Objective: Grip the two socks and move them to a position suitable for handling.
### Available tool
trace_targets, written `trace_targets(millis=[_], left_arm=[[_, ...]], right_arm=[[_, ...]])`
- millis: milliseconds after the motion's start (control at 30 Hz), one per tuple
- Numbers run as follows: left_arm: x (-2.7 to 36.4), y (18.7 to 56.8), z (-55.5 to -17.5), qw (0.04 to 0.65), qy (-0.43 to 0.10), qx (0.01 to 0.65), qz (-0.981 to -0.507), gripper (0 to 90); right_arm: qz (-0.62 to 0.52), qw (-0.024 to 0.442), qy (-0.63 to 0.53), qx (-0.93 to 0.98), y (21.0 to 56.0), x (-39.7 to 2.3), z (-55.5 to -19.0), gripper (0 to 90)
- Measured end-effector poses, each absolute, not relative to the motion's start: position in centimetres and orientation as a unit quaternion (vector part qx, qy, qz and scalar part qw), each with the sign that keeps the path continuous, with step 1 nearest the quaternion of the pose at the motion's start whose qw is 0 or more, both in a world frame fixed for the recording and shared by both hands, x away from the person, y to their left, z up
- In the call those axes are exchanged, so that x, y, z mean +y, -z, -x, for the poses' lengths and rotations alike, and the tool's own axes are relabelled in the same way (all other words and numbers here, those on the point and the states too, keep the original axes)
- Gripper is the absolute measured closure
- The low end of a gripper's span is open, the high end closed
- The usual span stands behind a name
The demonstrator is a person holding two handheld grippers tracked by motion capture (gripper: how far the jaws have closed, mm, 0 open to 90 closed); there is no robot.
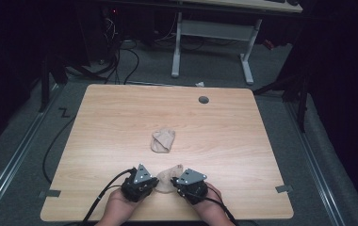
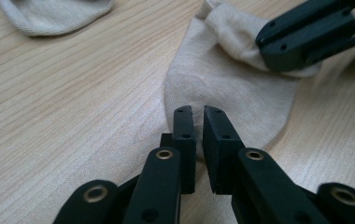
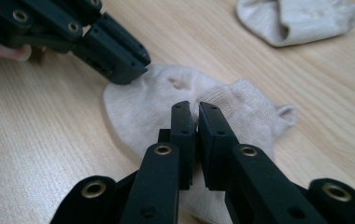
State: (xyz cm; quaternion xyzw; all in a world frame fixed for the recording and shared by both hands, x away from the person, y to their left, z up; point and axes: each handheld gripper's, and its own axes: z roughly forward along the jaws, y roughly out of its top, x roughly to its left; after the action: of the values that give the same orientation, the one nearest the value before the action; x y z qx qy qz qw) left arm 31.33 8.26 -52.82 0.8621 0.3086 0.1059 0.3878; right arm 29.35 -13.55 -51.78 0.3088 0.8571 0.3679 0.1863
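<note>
Two beige socks lie on the wooden table point(image 1: 215, 127). The far sock point(image 1: 163, 141) point(image 2: 49, 14) point(image 3: 297, 18) rests folded at the table's middle. The near sock point(image 1: 168, 179) point(image 2: 222, 79) point(image 3: 133, 107) lies by the front edge between both grippers. My left gripper point(image 1: 139, 182) point(image 2: 198, 111) is shut at the sock's rounded toe edge, seen from the right gripper view as black jaws point(image 3: 129, 70) touching the fabric. My right gripper point(image 1: 191, 182) point(image 3: 196, 106) is shut on the bunched cuff end, and the left gripper view shows it point(image 2: 266, 51) pinching raised fabric.
A round cable hole point(image 1: 203, 99) sits near the table's far edge. Beyond the table stand a white desk frame point(image 1: 212, 42) and floor cables point(image 1: 120, 56). Cables trail from both grippers over the front edge. Bare wood surrounds both socks.
</note>
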Motion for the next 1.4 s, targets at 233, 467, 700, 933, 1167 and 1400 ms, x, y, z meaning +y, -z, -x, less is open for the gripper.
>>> trace_targets(millis=[233, 467, 700, 933, 1167, 1400], left_arm=[[8.3, 52.8, -31.3, 0.388, -0.107, 0.307, -0.863, 83.0], [8.3, 52.8, -31.3, 0.388, -0.106, 0.305, -0.863, 82.8], [8.3, 52.8, -31.3, 0.387, -0.107, 0.305, -0.864, 82.7], [8.3, 52.8, -31.4, 0.388, -0.107, 0.303, -0.864, 82.7], [8.5, 52.7, -31.4, 0.383, -0.108, 0.300, -0.867, 82.7], [9.3, 52.5, -31.3, 0.371, -0.112, 0.295, -0.873, 82.7]], right_arm=[[-0.329, 0.202, -0.383, 0.839, 50.9, -15.3, -29.7, 84.6], [-0.357, 0.212, -0.384, 0.825, 50.8, -17.4, -30.4, 84.3], [-0.404, 0.212, -0.379, 0.805, 51.3, -20.3, -31.7, 84.3], [-0.431, 0.223, -0.375, 0.790, 51.5, -21.7, -32.3, 78.9], [-0.404, 0.204, -0.356, 0.818, 52.2, -20.4, -32.3, 87.2], [-0.391, 0.178, -0.351, 0.832, 52.7, -19.5, -31.7, 87.7]])
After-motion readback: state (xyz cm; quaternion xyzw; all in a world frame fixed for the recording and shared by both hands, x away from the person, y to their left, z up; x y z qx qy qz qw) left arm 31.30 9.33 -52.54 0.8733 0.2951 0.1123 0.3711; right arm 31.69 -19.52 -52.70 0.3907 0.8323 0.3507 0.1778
